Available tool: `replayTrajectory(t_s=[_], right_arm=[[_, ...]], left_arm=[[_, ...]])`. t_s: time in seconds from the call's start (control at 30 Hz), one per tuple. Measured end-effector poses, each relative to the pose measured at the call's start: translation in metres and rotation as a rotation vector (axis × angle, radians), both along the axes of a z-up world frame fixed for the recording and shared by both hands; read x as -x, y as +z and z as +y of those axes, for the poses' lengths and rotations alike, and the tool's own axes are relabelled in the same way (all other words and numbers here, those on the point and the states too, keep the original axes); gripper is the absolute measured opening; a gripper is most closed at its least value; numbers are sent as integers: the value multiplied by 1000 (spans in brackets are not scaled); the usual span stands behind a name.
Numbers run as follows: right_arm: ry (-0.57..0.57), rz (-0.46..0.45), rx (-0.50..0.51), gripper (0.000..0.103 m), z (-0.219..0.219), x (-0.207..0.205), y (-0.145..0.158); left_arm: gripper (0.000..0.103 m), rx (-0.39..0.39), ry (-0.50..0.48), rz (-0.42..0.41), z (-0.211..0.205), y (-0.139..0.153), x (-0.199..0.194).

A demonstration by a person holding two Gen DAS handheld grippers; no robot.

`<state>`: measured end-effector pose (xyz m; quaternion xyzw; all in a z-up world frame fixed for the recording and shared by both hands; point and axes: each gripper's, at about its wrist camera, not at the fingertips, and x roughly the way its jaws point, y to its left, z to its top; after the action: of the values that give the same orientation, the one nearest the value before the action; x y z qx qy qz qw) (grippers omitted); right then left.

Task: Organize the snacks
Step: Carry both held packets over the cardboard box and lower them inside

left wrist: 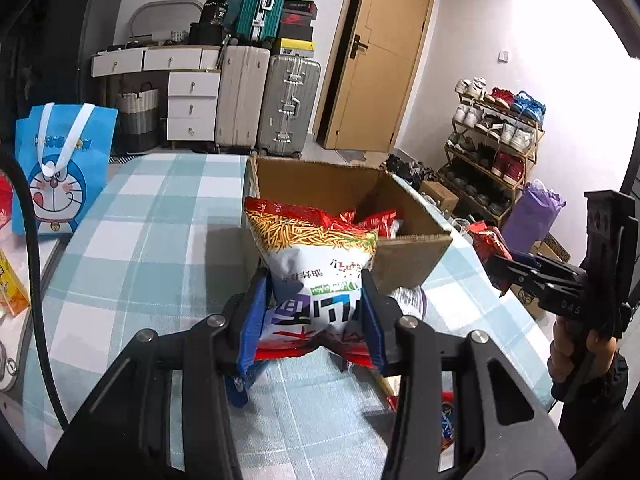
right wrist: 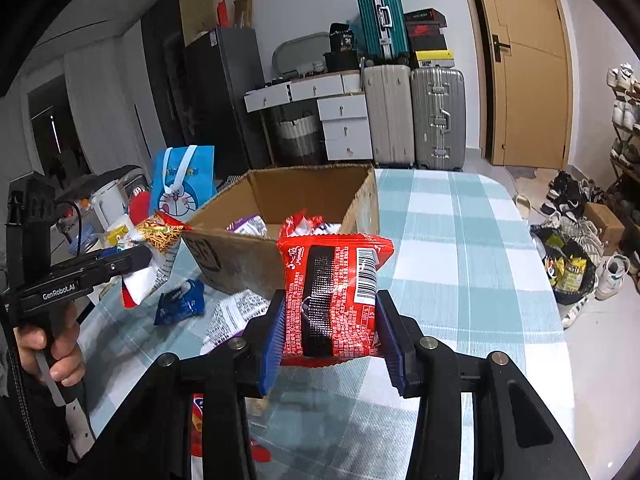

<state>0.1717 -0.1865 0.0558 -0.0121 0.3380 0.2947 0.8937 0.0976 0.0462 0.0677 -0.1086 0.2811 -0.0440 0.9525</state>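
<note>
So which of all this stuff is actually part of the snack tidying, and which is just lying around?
Part of the job:
- cardboard box
- noodle-snack bag in left tongs
- red packet in right tongs
- loose blue packet

Just lying around:
- suitcases
- shoe rack
- cartoon tote bag

Glossy plastic-film snack bag [left wrist: 316, 272] between the left gripper's [left wrist: 314, 320] ribbed blue pads [left wrist: 251, 328]; ahead, a matt, rough-edged cardboard box [left wrist: 412, 256] on smooth checked cloth [left wrist: 160, 220]; right gripper's [right wrist: 330, 332] packet [right wrist: 340, 296] shiny, crinkled
</note>
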Motion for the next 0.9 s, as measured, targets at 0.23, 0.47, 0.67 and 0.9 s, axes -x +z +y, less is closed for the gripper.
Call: replayTrajectory(t_s=[0.23, 0.47, 0.67, 0.9], right_arm=[[10, -28, -19, 43, 6, -3, 14], [21, -59, -28, 43, 14, -7, 29], [34, -75, -38, 43, 24, -14, 40], [51, -78, -68, 43, 36, -25, 46]], left_arm=[[40, -11, 7, -32, -5, 21, -6], [40, -18, 15, -53, -9, 39, -16], [40, -2, 32, -56, -6, 45, -28], [40, 14, 57, -60, -2, 48, -48]])
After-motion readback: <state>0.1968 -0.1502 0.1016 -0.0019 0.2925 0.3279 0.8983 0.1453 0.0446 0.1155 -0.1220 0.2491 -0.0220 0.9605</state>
